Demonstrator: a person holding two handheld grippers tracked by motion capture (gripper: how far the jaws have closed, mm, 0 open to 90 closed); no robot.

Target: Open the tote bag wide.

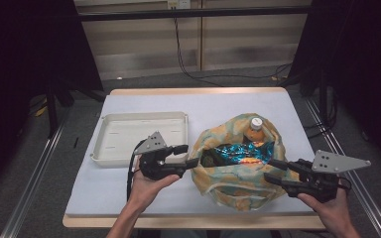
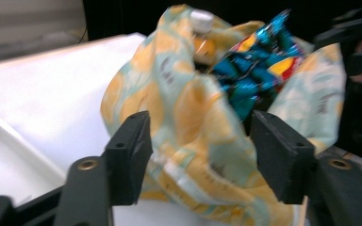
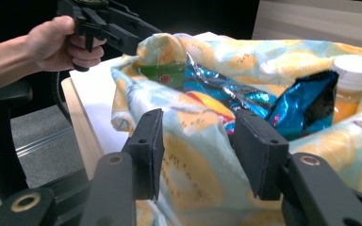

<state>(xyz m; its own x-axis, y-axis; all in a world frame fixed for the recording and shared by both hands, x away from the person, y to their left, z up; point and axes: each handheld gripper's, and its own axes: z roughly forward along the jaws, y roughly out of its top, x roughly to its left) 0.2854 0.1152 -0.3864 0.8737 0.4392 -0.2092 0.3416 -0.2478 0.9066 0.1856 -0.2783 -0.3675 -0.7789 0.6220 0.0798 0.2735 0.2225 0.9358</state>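
Note:
A cloth bag printed with yellow fruit stands open on the right half of the table. Inside it lie a shiny blue snack packet, an orange bottle with a white cap and something green. My left gripper is at the bag's left edge. In its own view the left gripper is open and bunched cloth of the bag fills the gap. My right gripper straddles the bag's right rim. The right gripper view shows the right gripper open, a fold of cloth between its jaws.
A shallow white tray lies on the left of the white-covered table, just behind the left hand. The wooden table edge runs close below the bag. Dark curtains and cables stand beyond the far edge.

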